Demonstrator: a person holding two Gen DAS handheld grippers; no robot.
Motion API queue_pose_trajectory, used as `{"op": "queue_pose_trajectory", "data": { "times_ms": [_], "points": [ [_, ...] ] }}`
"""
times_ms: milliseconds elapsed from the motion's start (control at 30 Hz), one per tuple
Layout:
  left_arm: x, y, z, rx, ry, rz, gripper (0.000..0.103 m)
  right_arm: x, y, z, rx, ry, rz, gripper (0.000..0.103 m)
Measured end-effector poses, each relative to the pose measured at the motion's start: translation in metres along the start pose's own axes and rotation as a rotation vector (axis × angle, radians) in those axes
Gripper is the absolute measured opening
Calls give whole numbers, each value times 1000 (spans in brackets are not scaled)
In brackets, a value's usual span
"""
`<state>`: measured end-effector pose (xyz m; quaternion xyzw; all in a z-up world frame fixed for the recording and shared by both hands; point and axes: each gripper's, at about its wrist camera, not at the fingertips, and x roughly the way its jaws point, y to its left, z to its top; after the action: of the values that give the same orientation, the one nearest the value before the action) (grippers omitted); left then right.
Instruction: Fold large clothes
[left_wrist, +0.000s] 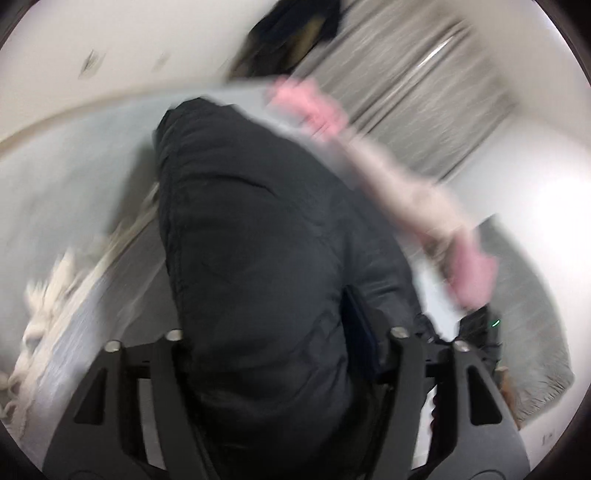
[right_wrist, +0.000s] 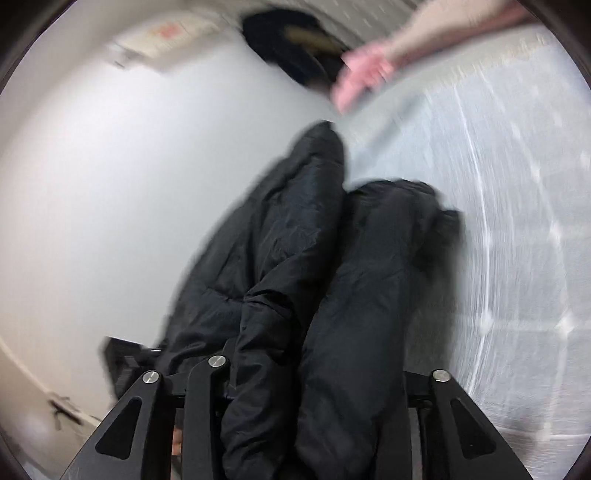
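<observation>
A black puffy jacket (left_wrist: 258, 221) hangs in a thick bunch over the grey bed sheet (left_wrist: 74, 177). In the left wrist view it fills the gap between the jaws of my left gripper (left_wrist: 284, 354), which is shut on the bunch, and it hides the fingertips. The right wrist view shows two long folds of the same jacket (right_wrist: 332, 258) running up from between the jaws of my right gripper (right_wrist: 325, 373), shut on the fabric with its tips covered too. Both pictures are blurred.
A pale sleeve ending in a pink glove (left_wrist: 314, 107) crosses above the jacket; the glove (right_wrist: 365, 74) also shows top right. Another dark garment (right_wrist: 291, 44) lies at the far end. A white knitted blanket (left_wrist: 48, 295) lies left, beige curtains (left_wrist: 406, 92) behind.
</observation>
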<state>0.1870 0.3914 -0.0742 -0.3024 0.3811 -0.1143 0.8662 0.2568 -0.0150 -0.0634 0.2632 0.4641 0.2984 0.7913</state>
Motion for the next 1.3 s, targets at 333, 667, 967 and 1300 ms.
{"op": "queue_pose_trajectory", "data": {
  "times_ms": [333,667,967,1300],
  "points": [
    [-21,-21,-8,51,-4,178,85,-22,-13,0,42,9,-92,70],
    [-57,-88,-48,135,-129,436,101,-120,59,-28,-204,-73,-313,86],
    [-62,-125,-97,176,-156,608,102,-137,69,-95,-324,-65,-486,90],
    [-52,-129,-116,186,-123,664,102,-107,86,-113,-513,-80,-620,90]
  ]
}}
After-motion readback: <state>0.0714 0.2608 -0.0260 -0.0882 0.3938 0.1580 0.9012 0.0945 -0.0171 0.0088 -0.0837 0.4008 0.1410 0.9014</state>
